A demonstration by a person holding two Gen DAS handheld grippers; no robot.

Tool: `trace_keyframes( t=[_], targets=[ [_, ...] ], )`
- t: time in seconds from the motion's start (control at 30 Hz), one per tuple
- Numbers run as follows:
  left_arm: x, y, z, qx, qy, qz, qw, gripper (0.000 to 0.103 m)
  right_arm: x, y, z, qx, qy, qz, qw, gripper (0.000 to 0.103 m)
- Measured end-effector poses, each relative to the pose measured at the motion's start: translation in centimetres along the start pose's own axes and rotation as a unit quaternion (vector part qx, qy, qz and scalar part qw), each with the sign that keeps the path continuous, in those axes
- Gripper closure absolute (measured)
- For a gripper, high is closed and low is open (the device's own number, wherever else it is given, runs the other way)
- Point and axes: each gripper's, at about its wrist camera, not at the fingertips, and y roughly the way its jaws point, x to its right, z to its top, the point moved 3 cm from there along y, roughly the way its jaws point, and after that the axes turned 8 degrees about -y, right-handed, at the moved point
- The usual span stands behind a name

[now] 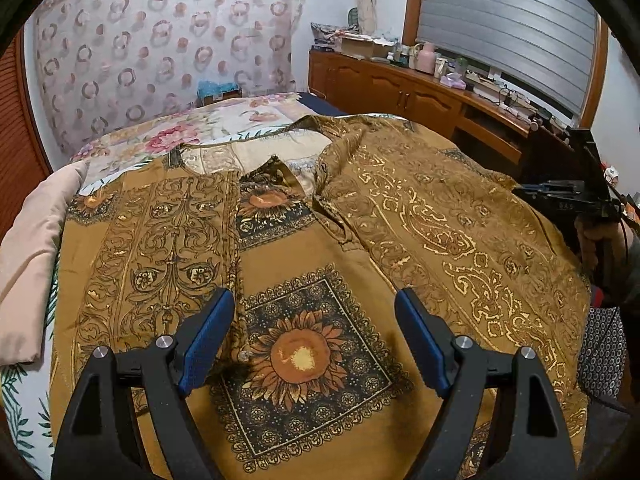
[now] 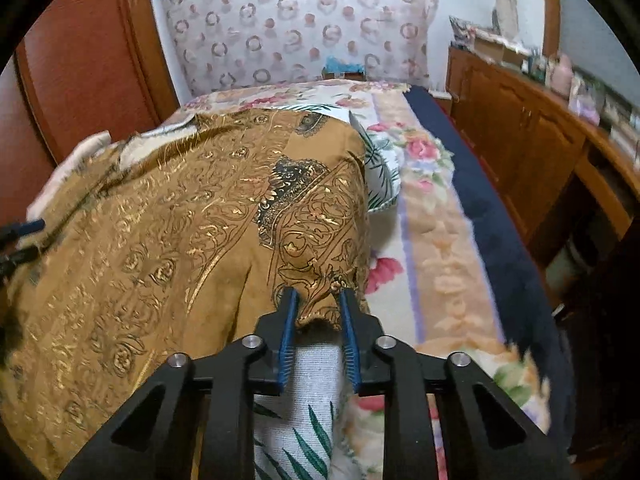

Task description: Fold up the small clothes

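Note:
A brown and gold patterned shirt (image 1: 360, 240) lies spread on the bed, collar toward the far end, a sunflower square at its front. My left gripper (image 1: 314, 304) hovers open just above the sunflower print, holding nothing. The shirt also fills the left of the right wrist view (image 2: 180, 220). My right gripper (image 2: 318, 300) has its blue pads closed on a bunched edge of the shirt at its right side, lifting it a little off the bedding. The right gripper also shows at the right edge of the left wrist view (image 1: 568, 196).
The bed carries a floral blanket (image 2: 432, 240) and a leaf-print sheet (image 2: 296, 432). A pink pillow (image 1: 36, 256) lies at the left. A wooden cabinet (image 1: 420, 88) with clutter stands along the right, a patterned headboard (image 1: 168, 52) behind.

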Motion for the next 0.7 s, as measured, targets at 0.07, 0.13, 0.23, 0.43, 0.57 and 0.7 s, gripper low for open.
trace_keyframes(
  t=[0.07, 0.13, 0.23, 0.43, 0.57, 0.7],
  targets=[
    [-0.1, 0.2, -0.1, -0.003, -0.001, 0.002, 1.0000, 0.020, -0.6, -0.1, 0.3, -0.001, -0.022, -0.017, 1.000, 0.095],
    [-0.2, 0.5, -0.3, -0.009, -0.004, 0.004, 0.9999, 0.020, -0.9, -0.3, 0.7, 0.004, -0.033, -0.033, 0.999, 0.098],
    [-0.4, 1.0, -0.5, -0.019, -0.006, 0.009, 0.9998, 0.020, -1.3, -1.1, 1.7, 0.028, -0.044, -0.049, 0.997, 0.098],
    [-0.6, 2.1, -0.8, -0.046, -0.009, 0.013, 0.9988, 0.020, -4.4, -4.0, 4.9, 0.102, -0.081, -0.030, 0.991, 0.098],
    [-0.4, 2.3, -0.9, -0.051, -0.005, 0.024, 0.9984, 0.020, -8.1, -3.7, 5.1, 0.095, -0.109, 0.019, 0.989, 0.098],
    [0.0, 2.5, -1.0, -0.055, 0.006, 0.033, 0.9979, 0.017, -9.8, -1.7, 3.8, 0.054, -0.114, 0.056, 0.990, 0.098]
  ],
)
